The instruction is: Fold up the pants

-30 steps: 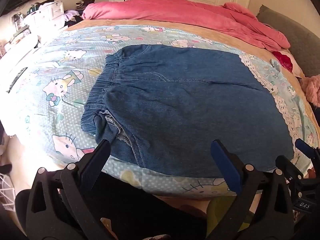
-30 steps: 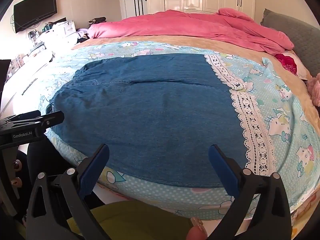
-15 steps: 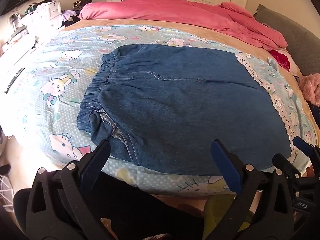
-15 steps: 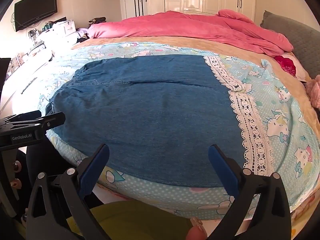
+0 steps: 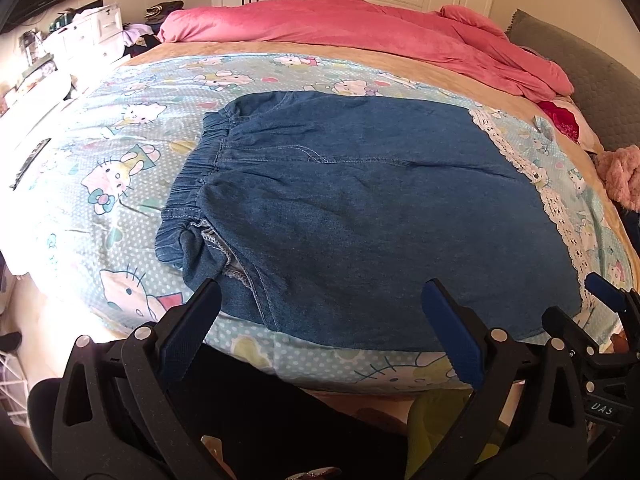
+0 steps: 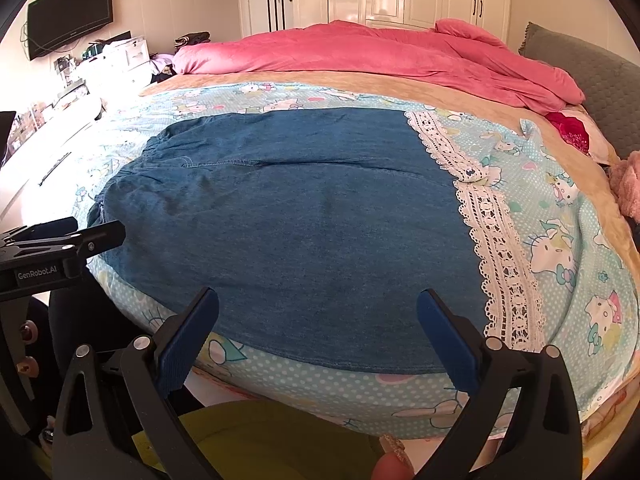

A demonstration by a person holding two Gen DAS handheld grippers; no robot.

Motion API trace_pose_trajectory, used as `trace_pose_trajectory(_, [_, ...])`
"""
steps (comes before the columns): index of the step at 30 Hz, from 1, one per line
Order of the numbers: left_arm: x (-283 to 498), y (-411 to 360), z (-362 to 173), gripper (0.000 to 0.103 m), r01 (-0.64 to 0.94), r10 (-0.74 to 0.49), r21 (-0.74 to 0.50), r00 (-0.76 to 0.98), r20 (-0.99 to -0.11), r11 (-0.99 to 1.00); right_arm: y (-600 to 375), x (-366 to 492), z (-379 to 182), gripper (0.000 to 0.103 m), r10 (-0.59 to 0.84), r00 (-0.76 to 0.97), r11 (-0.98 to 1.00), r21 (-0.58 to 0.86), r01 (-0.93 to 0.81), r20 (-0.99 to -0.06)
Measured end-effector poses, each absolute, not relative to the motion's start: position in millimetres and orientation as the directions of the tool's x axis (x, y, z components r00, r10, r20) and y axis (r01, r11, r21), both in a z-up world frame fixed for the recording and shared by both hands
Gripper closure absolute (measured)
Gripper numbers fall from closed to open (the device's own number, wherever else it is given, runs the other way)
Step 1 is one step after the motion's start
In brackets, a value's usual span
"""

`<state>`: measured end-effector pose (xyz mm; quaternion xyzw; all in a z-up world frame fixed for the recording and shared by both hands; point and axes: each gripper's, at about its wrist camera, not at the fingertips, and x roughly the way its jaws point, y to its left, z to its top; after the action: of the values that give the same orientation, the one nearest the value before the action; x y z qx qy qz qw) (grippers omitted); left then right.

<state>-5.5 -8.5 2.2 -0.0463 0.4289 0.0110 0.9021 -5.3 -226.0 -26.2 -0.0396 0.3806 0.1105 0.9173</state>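
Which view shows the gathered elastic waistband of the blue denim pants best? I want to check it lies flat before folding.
The left wrist view: the gathered elastic waistband shows along its full length, with its near end bunched and curled under. The right wrist view shows only a thin, foreshortened sliver of it at the pants' far left edge.

Both views bedside, sharing pants

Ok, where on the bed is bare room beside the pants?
Free: cartoon sheet left of the pants waistband; tan strip between sheet and pink duvet; sheet right of the lace. Crowded: far right, by the pink fluffy item.
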Motion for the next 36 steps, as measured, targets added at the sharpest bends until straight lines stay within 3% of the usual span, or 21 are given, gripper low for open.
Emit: trace_pose_trajectory(36, [-4.9,-8.0,6.0,0.009,-0.056,-0.019,-0.070,0.637,-0.771,0.996,-228.2,0.6,-24.1,0.004,0.185,0.685,0.972,0.030,-0.232,-0.704])
